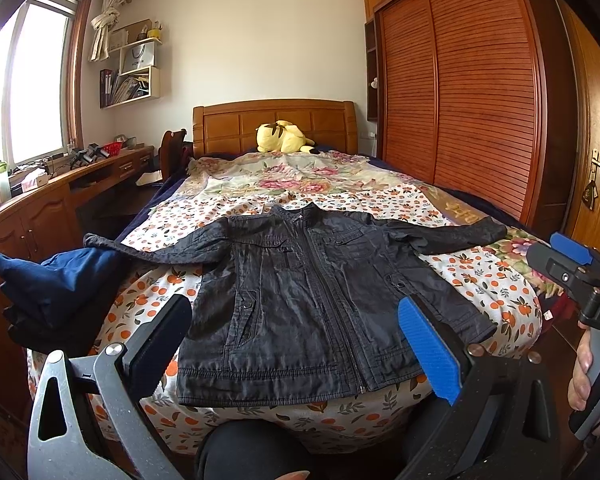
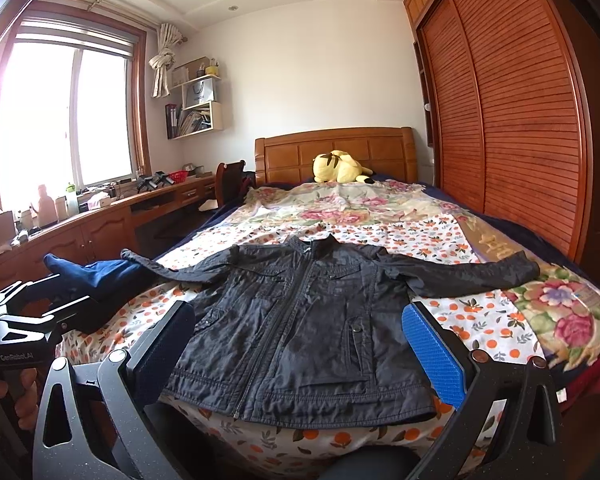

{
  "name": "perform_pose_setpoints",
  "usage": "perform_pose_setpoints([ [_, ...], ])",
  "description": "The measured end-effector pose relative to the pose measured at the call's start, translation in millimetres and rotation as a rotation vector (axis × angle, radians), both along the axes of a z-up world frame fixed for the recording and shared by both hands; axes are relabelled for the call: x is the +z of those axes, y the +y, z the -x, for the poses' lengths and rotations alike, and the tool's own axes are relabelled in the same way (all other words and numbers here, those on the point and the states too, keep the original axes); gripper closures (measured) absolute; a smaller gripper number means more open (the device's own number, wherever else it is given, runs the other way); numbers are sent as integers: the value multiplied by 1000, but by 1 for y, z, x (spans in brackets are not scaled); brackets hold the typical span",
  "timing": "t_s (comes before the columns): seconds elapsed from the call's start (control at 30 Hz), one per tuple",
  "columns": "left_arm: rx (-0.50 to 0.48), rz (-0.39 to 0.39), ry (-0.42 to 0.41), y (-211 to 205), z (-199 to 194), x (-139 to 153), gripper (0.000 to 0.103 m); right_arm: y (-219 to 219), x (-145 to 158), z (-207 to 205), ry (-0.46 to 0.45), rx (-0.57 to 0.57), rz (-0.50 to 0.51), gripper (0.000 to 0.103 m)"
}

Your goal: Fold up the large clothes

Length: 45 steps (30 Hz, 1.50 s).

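Note:
A black zip-up jacket lies flat, front up, on the bed's foot end, both sleeves spread out to the sides; it also shows in the right wrist view. My left gripper is open and empty, held above the jacket's hem, one finger over each side. My right gripper is open and empty too, above the hem. The right gripper's body also shows in the left wrist view at the right edge. The left gripper's body shows in the right wrist view at the left.
A pile of folded dark blue clothes sits at the bed's left corner. The bed has a floral cover with orange print. A yellow plush toy lies by the headboard. A wooden desk runs along the left, a louvred wardrobe along the right.

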State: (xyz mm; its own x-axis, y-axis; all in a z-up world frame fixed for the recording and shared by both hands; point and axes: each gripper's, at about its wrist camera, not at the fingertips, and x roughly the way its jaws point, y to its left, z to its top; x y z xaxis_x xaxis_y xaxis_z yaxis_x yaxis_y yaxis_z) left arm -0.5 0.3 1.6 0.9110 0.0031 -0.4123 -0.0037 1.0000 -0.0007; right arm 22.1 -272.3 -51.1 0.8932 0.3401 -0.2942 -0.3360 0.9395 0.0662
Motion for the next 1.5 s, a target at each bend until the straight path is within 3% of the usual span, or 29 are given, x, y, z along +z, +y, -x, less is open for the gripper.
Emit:
perform_pose_setpoints([
  [0.8,2,0,0,0,3,15,0,1,1,1,-4,-1,0,0],
  [1.5,3,2,4,1,5,10,0,2,-1,4,-3,2,1,0],
])
